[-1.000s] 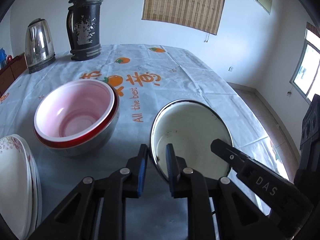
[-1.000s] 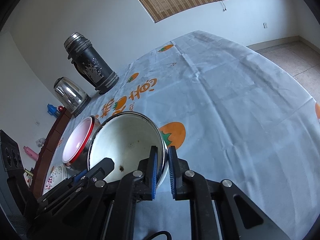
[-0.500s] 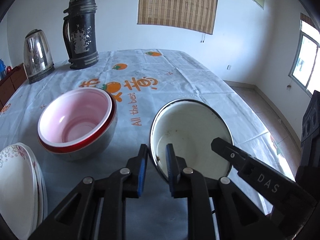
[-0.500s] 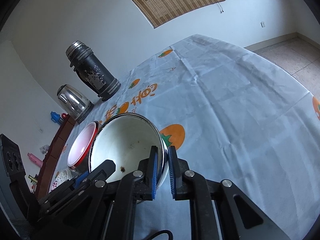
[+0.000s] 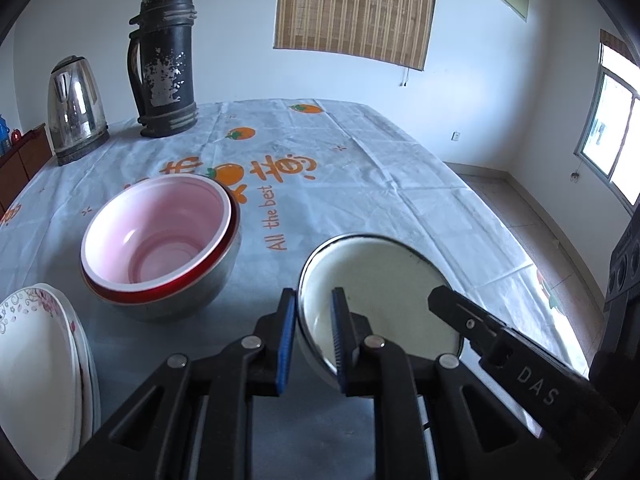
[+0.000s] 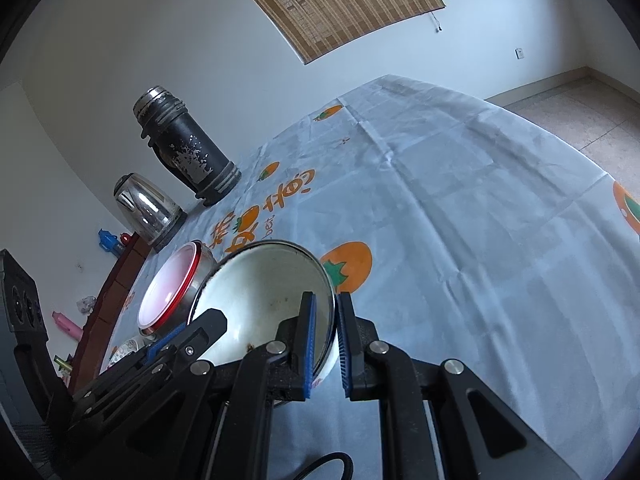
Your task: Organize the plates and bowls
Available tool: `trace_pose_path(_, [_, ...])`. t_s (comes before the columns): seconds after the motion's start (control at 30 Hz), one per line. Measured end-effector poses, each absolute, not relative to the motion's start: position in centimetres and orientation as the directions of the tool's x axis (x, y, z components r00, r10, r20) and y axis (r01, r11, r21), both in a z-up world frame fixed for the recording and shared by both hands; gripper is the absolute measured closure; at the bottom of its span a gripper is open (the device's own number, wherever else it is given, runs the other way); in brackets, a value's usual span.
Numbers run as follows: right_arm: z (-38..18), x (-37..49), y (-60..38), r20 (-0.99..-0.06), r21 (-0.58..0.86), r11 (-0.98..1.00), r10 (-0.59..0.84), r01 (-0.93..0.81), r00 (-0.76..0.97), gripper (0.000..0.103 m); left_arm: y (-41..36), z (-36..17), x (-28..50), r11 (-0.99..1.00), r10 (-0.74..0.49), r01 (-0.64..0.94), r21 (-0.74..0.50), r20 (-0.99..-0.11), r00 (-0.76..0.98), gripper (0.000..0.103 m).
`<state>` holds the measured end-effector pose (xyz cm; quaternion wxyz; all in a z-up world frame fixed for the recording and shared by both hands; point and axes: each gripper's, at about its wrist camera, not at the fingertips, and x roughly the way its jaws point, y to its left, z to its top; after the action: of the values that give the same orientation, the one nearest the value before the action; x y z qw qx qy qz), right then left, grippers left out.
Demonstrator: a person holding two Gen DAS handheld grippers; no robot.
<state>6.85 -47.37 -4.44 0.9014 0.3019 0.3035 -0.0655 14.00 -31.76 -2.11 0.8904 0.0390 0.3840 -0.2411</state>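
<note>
I had plenty of bare tablecloth point(image 5: 360, 184) to the far right, running out to the table's curved edge, beyond which the tiled floor point(image 6: 592, 120) dropped away. To the near left the room was tighter.

My left gripper point(image 5: 314, 334) was clamped on the left rim of the white enamel bowl point(image 5: 384, 280), 1 blue ribbed pad outside the wall and 1 inside. My right gripper point(image 6: 325, 344) pinched the opposite rim the same way, so both tongs gripped that 1 bowl, which sat tilted between them over the near part of the table. The bowl was round, thin-walled and glossy, with a dark metal rim and a few brown specks inside.

Just left of it stood the pink-lined bowl point(image 5: 160, 232), nested in a steel shell with a red band. At the near left edge lay a stack of white plates point(image 5: 36, 360) with a floral border.

Far left stood a scuffed black thermos point(image 5: 166, 64) and a shiny steel kettle point(image 5: 74, 104), well apart from the bowls.
</note>
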Motion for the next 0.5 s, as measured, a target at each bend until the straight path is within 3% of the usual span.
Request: trace_pose_path(0.5, [-3.9, 6.3, -46.8, -0.567, 0.495, 0.812, 0.033, 0.309, 0.823, 0.097, -30.7, -1.6, 14.4, 0.869, -0.434, 0.469, -0.157, -0.696, 0.572, 0.092])
